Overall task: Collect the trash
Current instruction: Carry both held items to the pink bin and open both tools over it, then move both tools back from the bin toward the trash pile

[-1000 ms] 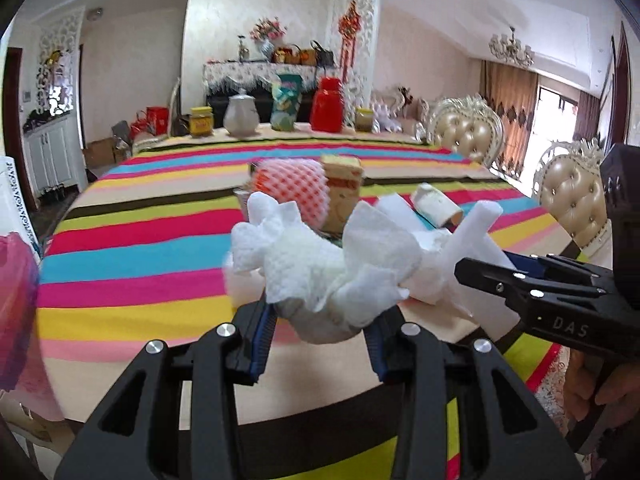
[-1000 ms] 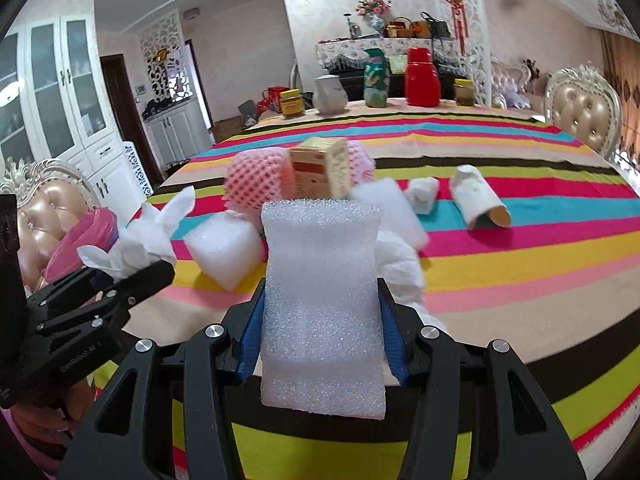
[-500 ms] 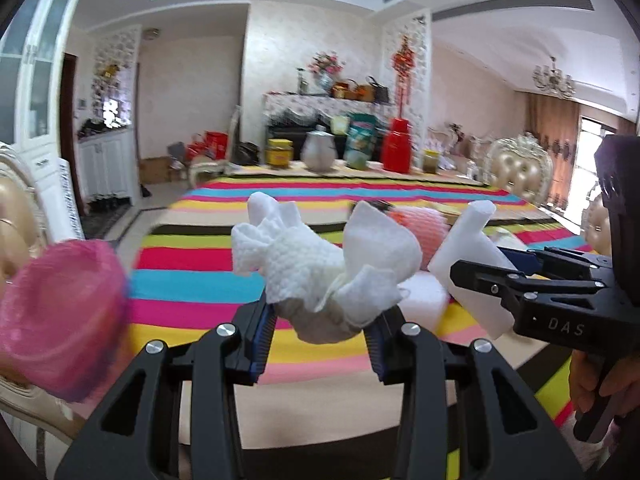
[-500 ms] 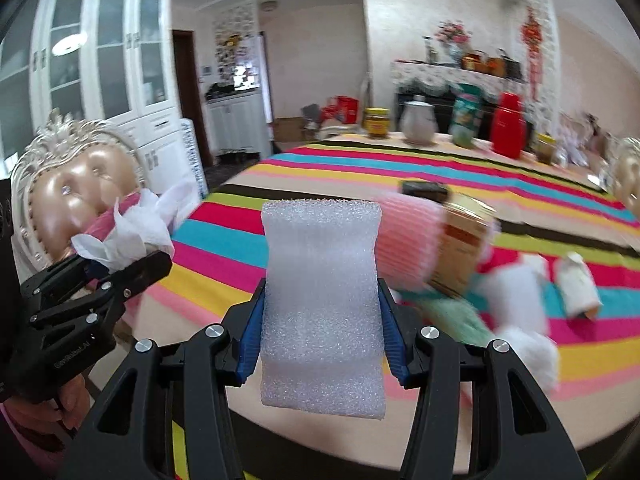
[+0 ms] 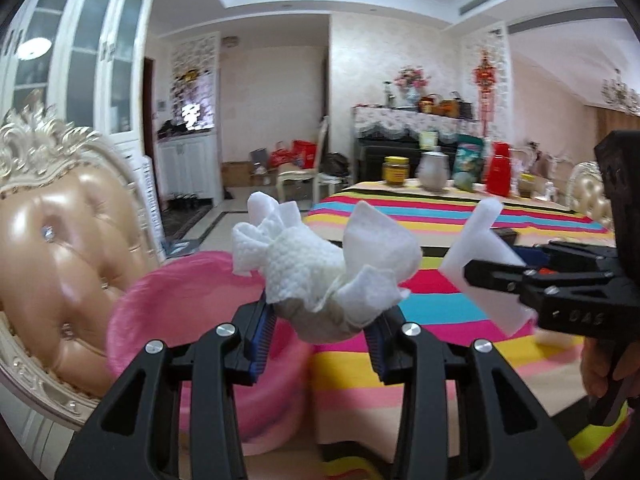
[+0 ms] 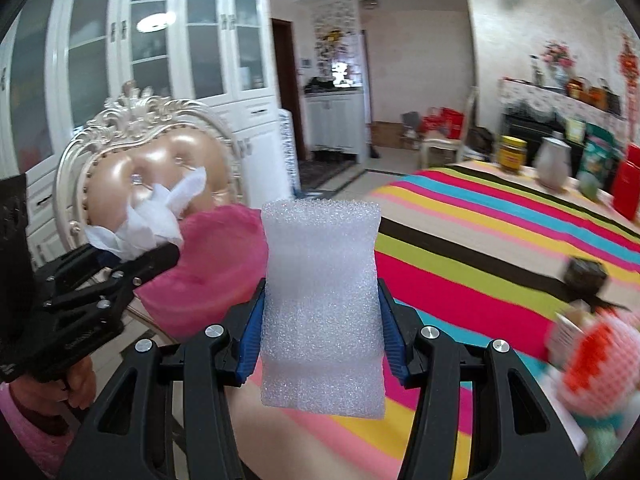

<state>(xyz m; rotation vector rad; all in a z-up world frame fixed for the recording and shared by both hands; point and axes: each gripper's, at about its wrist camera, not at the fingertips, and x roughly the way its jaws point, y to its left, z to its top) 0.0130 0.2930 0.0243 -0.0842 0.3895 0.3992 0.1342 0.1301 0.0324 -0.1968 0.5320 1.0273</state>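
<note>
My left gripper (image 5: 320, 328) is shut on a crumpled white paper towel (image 5: 320, 264), held in the air just right of a pink plastic basin (image 5: 176, 304) that sits on a chair seat. My right gripper (image 6: 320, 332) is shut on a white foam sheet (image 6: 320, 304), held above the table's left edge. In the left wrist view the right gripper (image 5: 484, 276) and its foam sheet (image 5: 480, 252) show at the right. In the right wrist view the left gripper (image 6: 160, 252) with the towel (image 6: 156, 216) shows at the left, in front of the pink basin (image 6: 216, 264).
A gold tufted chair (image 5: 56, 264) stands left of the table with the striped cloth (image 5: 440, 216). Pink net-wrapped trash and a small box (image 6: 592, 340) lie on the table at the right. Jars, a jug and a red container (image 5: 500, 168) stand at the far end.
Both grippers have swung left, away from the trash pile on the table, toward the chair and the pink basin. Each still holds its piece.
</note>
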